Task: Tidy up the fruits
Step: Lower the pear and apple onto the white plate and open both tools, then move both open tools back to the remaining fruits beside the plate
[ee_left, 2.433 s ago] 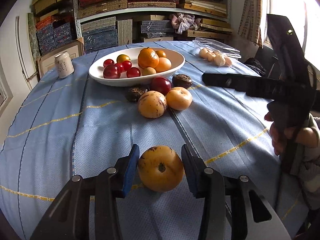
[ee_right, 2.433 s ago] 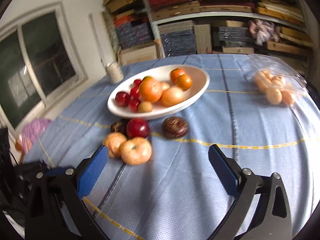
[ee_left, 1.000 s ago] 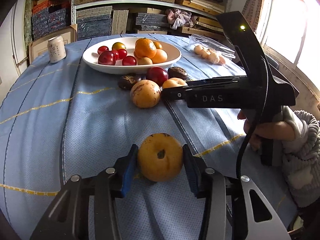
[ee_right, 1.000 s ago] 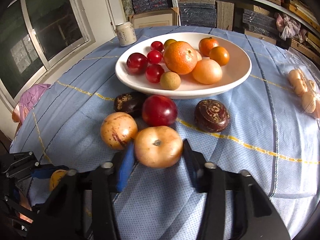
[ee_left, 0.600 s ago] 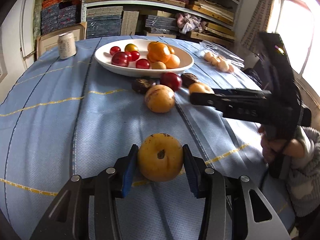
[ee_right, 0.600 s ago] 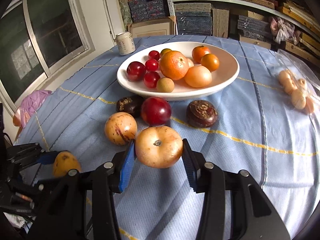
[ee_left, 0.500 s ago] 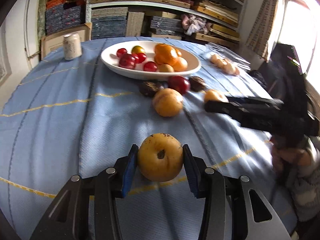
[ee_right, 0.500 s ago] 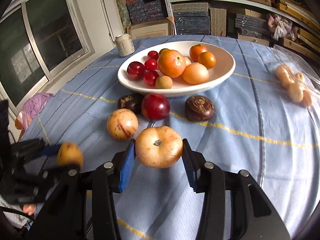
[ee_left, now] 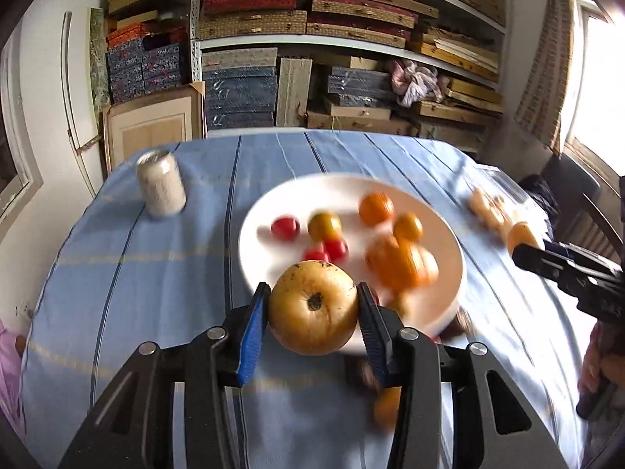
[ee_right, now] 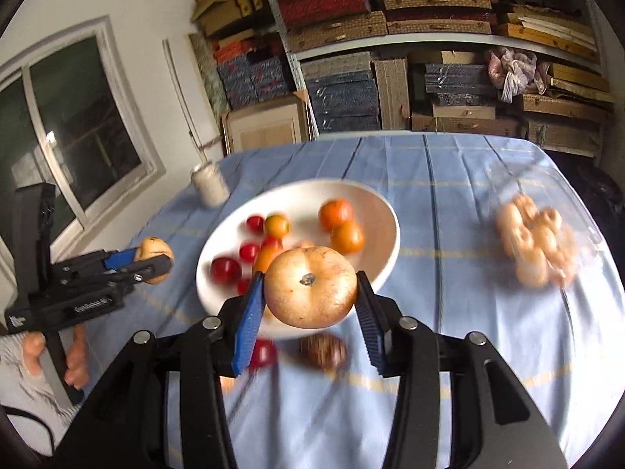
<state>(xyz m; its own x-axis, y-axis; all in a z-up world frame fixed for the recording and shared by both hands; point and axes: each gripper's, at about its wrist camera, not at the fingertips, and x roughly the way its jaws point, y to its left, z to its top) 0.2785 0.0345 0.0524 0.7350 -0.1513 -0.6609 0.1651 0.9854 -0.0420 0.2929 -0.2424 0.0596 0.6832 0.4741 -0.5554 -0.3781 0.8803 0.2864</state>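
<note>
1. The left gripper (ee_left: 312, 308) pinches a yellow-brown round fruit (ee_left: 312, 306) between its blue pads (ee_left: 250, 332). The pads press on both flanks and the fruit's dark stem pit faces the camera.
2. The right gripper (ee_right: 310, 297) likewise pinches a pale orange round fruit (ee_right: 310, 287), with its blue pads (ee_right: 246, 324) tight on either side and the stem end facing the camera.
3. In the left wrist view, the held fruit hangs above the near rim of the white bowl (ee_left: 269, 215), which lies at 12 o'clock from the pads. The bowl holds blurred red, yellow and orange fruits.
4. In the right wrist view, the same white bowl sits at 12 o'clock beyond the held fruit. A dark brown fruit (ee_right: 322, 349) and a red fruit (ee_right: 263, 351) lie on the blue tablecloth (ee_right: 468, 203) just below the bowl's near rim.
5. At 10 o'clock from the bowl stands a pale can (ee_left: 160, 183), well apart from the bowl.
6. At 3 o'clock, a clear bag of small pale fruits (ee_right: 535, 242) lies on the cloth.
7. In the right wrist view the left gripper shows at 9 o'clock, gripped by a hand (ee_right: 72, 355) and carrying its fruit clear of the table.
8. Shelves of stacked boxes (ee_left: 343, 19) fill the wall at 12 o'clock, behind the table.
</note>
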